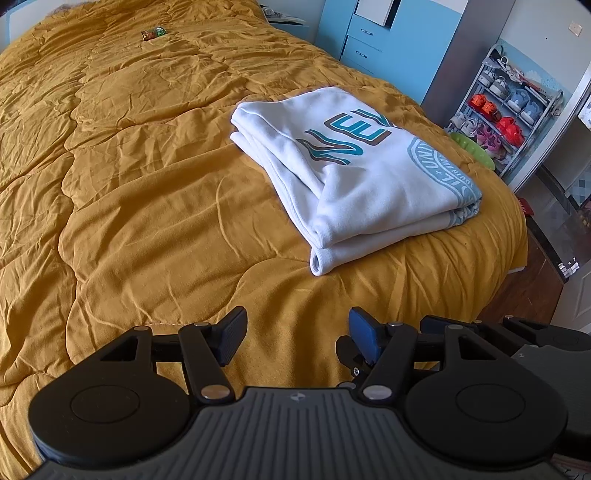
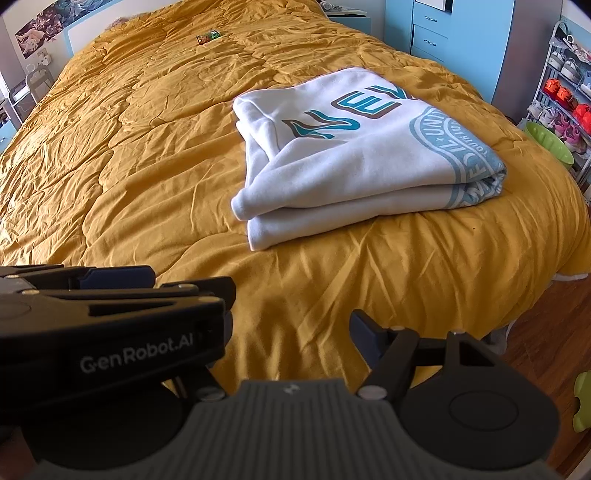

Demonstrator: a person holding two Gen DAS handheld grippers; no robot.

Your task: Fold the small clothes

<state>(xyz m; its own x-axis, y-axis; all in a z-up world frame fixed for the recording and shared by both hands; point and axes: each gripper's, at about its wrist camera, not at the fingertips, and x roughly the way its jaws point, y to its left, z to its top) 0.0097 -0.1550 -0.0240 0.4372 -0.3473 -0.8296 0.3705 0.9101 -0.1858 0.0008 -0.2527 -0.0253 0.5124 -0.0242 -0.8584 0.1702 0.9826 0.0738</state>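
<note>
Wall posters [image 2: 44, 26] — right view only

Both wrist views look down from the bed's [image 1: 147, 184] foot — sharing the folded sweatshirt [image 2: 351, 155].

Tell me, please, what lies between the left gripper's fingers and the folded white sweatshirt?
Only bare mustard-yellow quilt separates the left gripper from the sweatshirt, seen in the left wrist view.

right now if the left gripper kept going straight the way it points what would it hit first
Most likely the mustard bedspread just ahead of the open left gripper. The folded white sweatshirt lies further on and to the right, probably off that line, though depth is hard to judge.
</note>
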